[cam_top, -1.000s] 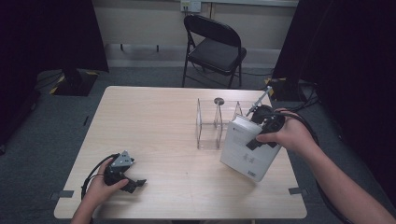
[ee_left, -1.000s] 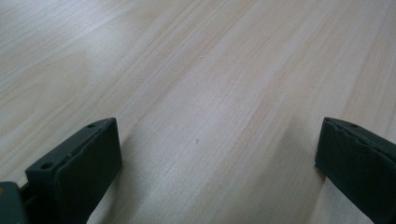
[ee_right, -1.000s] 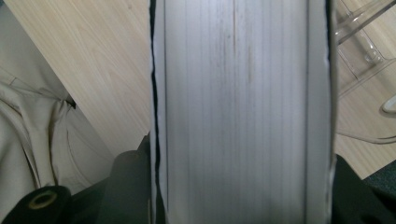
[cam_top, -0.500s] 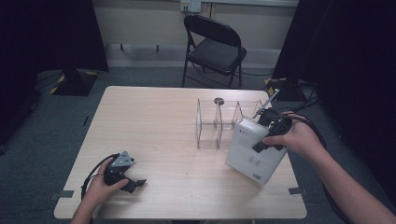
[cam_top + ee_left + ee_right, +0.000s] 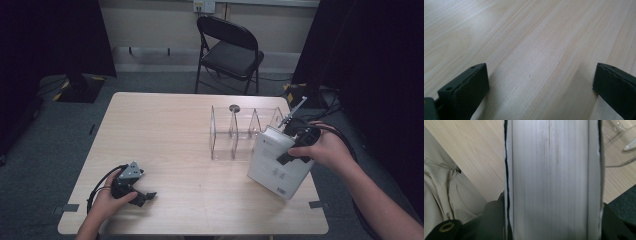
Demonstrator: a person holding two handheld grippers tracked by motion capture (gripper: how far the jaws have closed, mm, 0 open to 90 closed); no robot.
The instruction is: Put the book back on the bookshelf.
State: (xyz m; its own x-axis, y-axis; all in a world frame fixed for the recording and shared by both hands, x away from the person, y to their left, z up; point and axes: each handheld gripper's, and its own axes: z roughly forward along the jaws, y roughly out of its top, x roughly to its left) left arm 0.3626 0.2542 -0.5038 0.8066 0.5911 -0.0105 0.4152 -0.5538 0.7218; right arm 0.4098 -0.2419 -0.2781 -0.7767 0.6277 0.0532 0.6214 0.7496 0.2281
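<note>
A thick white book [image 5: 276, 164] stands tilted near the table's right front, just right of a clear plastic rack [image 5: 235, 131] with upright dividers. My right gripper [image 5: 294, 148] is shut on the book's top edge; in the right gripper view the page block [image 5: 551, 180] runs between the two black jaws. Near the front left corner my left gripper [image 5: 144, 195] rests low on the wood, held by a hand, its cable looped beside it. It is open, and the left gripper view has bare tabletop [image 5: 534, 57] between its fingers [image 5: 466, 92].
The wooden table [image 5: 160, 130] has open surface across its middle and back left. A black folding chair [image 5: 230, 50] stands beyond the far edge. Dark curtains hang on both sides, and cables lie on the floor at the right.
The book has shifted slightly to the right and toward the rack's end with my right gripper on it. The left gripper has stayed put.
</note>
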